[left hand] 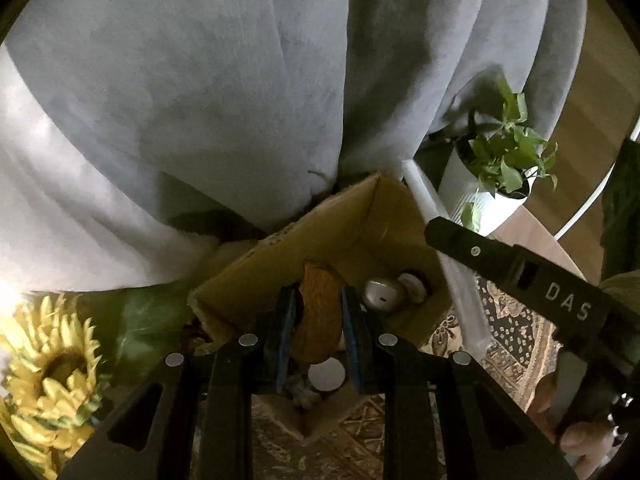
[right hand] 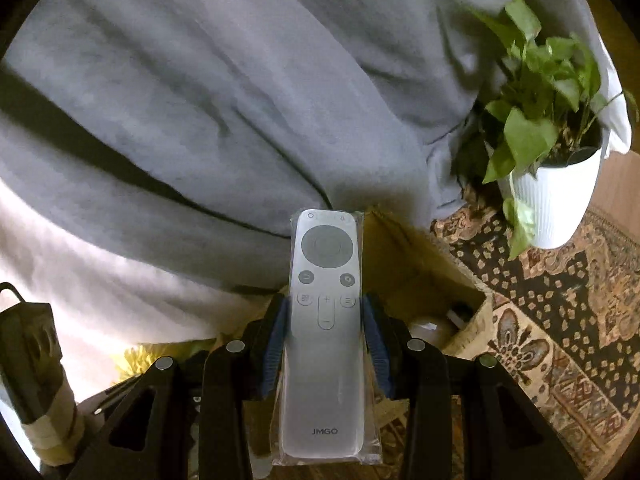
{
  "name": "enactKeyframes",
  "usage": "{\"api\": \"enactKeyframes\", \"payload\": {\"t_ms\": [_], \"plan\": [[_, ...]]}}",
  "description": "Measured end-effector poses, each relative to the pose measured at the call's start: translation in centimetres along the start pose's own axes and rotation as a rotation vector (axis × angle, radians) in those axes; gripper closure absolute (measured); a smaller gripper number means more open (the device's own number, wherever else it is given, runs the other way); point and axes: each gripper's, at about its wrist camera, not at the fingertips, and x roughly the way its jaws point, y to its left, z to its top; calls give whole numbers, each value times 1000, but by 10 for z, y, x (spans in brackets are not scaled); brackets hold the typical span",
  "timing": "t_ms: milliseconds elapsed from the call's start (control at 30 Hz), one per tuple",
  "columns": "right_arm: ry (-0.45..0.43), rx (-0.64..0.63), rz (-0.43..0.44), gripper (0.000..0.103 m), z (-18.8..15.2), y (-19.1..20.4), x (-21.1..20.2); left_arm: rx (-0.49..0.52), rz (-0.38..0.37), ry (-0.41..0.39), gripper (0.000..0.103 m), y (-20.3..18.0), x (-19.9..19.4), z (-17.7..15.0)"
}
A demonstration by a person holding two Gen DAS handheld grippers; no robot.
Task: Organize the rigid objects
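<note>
While the open brown cardboard box (left hand: 372, 216) holds a silver rounded case (left hand: 382, 294), left gripper (left hand: 318, 326) clamps a tan oval object (left hand: 318, 320) — only the right wrist view shows right gripper (right hand: 326, 328) clamping a plastic-wrapped silver remote (right hand: 326, 320).

The patterned rug (right hand: 560, 340) carries an open cardboard box (right hand: 424, 276) and, well apart toward its far edge, a white potted plant (right hand: 556, 204). Grey fabric (right hand: 240, 100) overlaps that edge.
</note>
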Motion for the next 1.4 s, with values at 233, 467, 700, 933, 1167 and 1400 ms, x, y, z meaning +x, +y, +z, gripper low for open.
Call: {"api": "enactKeyframes", "payload": {"t_ms": [233, 467, 700, 933, 1167, 1400], "plan": [[31, 71, -1, 63, 2, -12, 22, -20, -42, 89, 79, 5, 26, 10], [42, 109, -16, 59, 4, -18, 36, -55, -34, 135, 67, 11, 41, 13], [28, 75, -52, 56, 6, -12, 32, -72, 8, 100, 60, 11, 29, 10], [15, 25, -93, 56, 1, -10, 6, -62, 56, 36, 58, 0, -6, -1], [10, -28, -125, 56, -11, -13, -31, -48, 84, -9, 53, -27, -36, -21], [11, -128, -175, 49, -22, -18, -74, -57, 184, -79, 45, -60, -74, -47]]}}
